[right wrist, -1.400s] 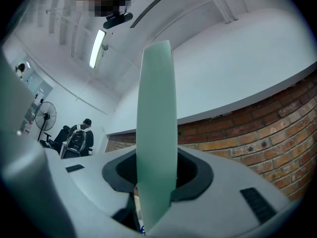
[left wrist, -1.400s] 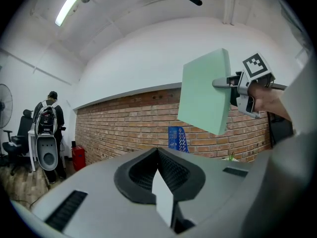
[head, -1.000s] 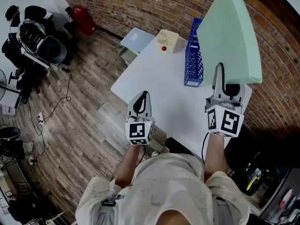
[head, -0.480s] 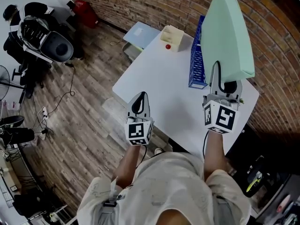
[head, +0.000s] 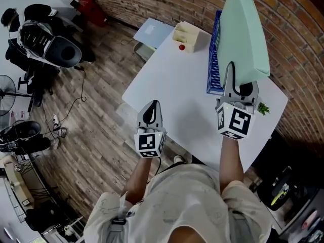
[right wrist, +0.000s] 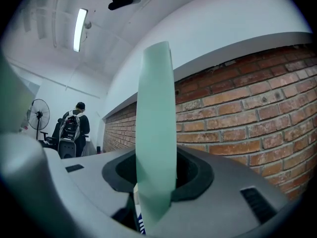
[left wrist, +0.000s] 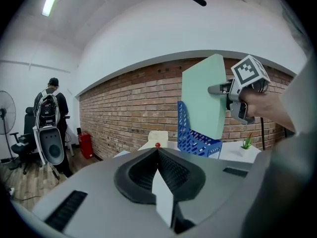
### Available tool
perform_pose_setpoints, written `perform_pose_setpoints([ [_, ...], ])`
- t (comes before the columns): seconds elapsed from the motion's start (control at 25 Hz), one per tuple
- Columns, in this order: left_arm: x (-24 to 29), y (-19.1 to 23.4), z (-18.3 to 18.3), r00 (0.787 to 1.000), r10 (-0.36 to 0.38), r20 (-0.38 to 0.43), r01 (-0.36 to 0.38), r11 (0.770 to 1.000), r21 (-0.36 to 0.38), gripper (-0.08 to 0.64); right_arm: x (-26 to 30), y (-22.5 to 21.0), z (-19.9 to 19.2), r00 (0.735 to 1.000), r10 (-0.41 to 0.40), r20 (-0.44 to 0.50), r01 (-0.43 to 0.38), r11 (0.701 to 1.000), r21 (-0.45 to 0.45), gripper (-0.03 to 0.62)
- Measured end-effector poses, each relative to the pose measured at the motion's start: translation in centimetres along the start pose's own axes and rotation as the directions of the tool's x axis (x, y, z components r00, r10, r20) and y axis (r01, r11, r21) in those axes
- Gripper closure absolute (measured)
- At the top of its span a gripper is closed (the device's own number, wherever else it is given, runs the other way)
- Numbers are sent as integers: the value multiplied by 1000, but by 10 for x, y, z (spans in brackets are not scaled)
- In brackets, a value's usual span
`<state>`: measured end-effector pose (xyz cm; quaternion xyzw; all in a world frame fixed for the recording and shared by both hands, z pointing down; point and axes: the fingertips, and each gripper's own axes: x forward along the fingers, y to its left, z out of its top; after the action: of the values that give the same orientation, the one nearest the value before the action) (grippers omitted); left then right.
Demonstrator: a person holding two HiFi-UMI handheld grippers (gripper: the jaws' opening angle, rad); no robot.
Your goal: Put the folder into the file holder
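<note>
Folder (head: 243,34), pale green, stands upright on its edge in the air over the far right part of the white bench (head: 177,90). The right gripper (head: 236,79) has its jaws pinching the near lower edge of the folder; in the right gripper view the green sheet runs straight up between them. Just below and to the left of the folder is the blue file holder (head: 212,59), a mesh rack standing on the bench close to the brick wall (head: 167,4). The lower edge of the folder overlaps the top of the holder, but I cannot tell whether it is inside a slot.

The left gripper (head: 153,105) hangs over the near left edge of the bench, well apart from the folder, its jaws pressed together with nothing between them.

On the far left corner of the bench sits a small cream box (head: 185,36) with a little red thing (head: 181,47) just beside it. A small green plant (head: 262,108) stands at the right edge, near the right gripper. Beyond the bench, on the wooden floor (head: 96,110), a person with a backpack (left wrist: 49,108) stands next to a fan (left wrist: 5,118).
</note>
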<state>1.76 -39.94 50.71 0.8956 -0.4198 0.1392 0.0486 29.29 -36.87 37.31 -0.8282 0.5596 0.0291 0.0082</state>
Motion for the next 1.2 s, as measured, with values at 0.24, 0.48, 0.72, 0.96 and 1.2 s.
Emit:
perform_pose_setpoints([
  [0.24, 7, -3, -3, 1000, -1, -25, 2, 1000, 23, 546, 11, 0, -35, 999, -2, -50, 3, 1000, 13, 433],
  [0.48, 9, -13, -8, 998, -10, -58, 13, 999, 47, 546, 16, 1, -68, 995, 3, -104, 0, 1000, 26, 433],
  [0.72, 9, -24, -11, 996, -22, -89, 29, 997, 71, 546, 16, 6, -89, 990, 20, -140, -20, 1000, 3, 431],
  [0.96, 11, -37, -22, 993, -32, -111, 41, 996, 76, 546, 16, 12, -118, 979, 55, -194, -57, 998, -4, 426],
  [1.2, 11, -46, -22, 993, -41, -113, 49, 996, 73, 546, 15, 14, -130, 980, 83, -182, -88, 996, -20, 425],
])
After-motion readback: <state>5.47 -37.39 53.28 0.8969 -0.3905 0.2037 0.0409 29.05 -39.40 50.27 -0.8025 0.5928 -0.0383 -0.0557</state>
